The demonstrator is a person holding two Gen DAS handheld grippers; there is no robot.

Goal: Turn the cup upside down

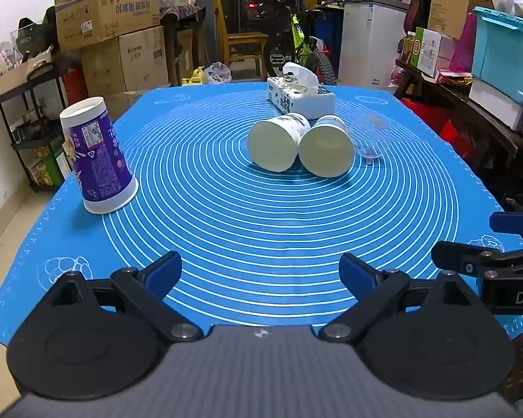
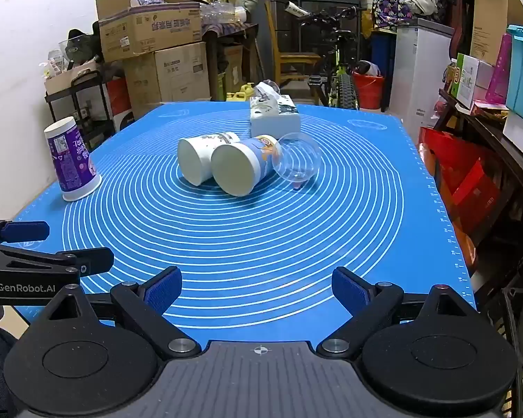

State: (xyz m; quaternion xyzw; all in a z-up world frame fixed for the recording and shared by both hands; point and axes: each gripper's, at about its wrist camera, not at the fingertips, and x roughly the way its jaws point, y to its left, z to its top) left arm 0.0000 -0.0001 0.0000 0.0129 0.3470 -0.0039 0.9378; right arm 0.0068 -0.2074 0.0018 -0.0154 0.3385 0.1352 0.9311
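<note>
A purple paper cup stands upside down at the left edge of the blue mat; it also shows in the right wrist view. Two white paper cups lie on their sides mid-mat, bases toward me, and show in the right wrist view. A clear plastic cup lies on its side beside them, seen too in the right wrist view. My left gripper and right gripper are open and empty, low over the mat's near edge.
A tissue box sits behind the cups, also in the right wrist view. Cardboard boxes, a black shelf, a bicycle and cluttered shelving surround the table.
</note>
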